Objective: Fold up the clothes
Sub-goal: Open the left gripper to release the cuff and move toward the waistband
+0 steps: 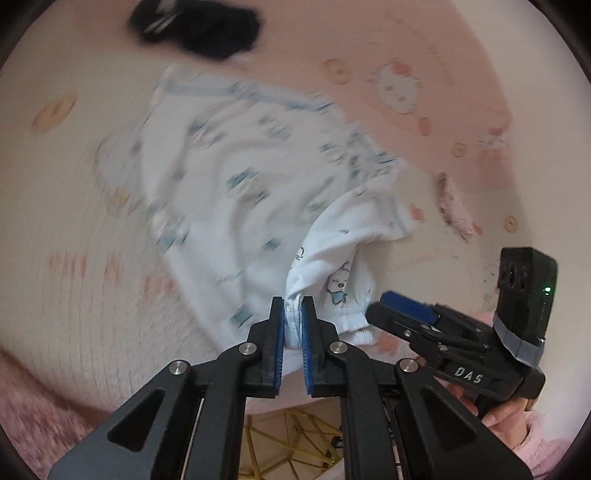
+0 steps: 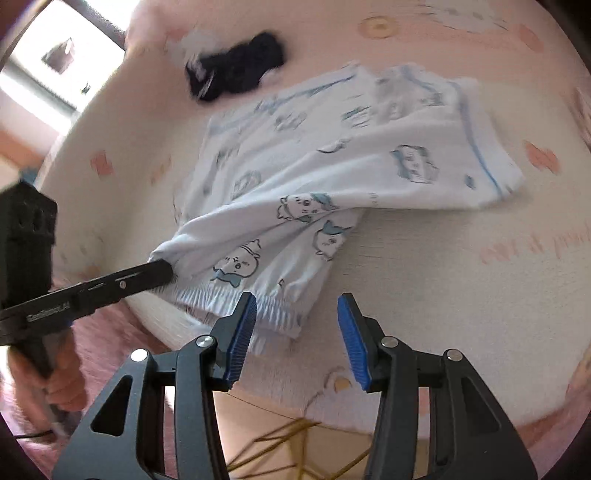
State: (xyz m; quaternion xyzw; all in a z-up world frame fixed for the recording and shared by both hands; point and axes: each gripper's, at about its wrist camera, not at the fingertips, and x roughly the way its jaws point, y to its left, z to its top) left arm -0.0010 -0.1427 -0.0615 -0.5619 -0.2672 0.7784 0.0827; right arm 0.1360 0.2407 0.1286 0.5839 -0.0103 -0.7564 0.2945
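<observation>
White children's shorts [image 1: 240, 166] with blue cartoon prints lie spread on a cream and pink blanket [image 1: 461, 229]. My left gripper [image 1: 293, 306] is shut on the gathered elastic waistband [image 1: 347, 321] at its near corner, lifting the fabric into a ridge. In the right wrist view the shorts [image 2: 351, 166] stretch from the left gripper [image 2: 162, 267] toward the far right. My right gripper [image 2: 298, 299] stands open just over the waistband [image 2: 273, 308], whose right end lies by the left finger; nothing is pinched. From the left wrist view the right gripper [image 1: 384, 306] sits close beside the waistband.
A black garment [image 2: 236, 70] lies on the blanket beyond the shorts, also visible as the black garment [image 1: 199, 26] at the top. The blanket's near edge drops to a floor with yellow lines [image 1: 291, 435]. A bright window [image 2: 55, 62] is at the far left. A hand [image 1: 506, 413] holds the right gripper.
</observation>
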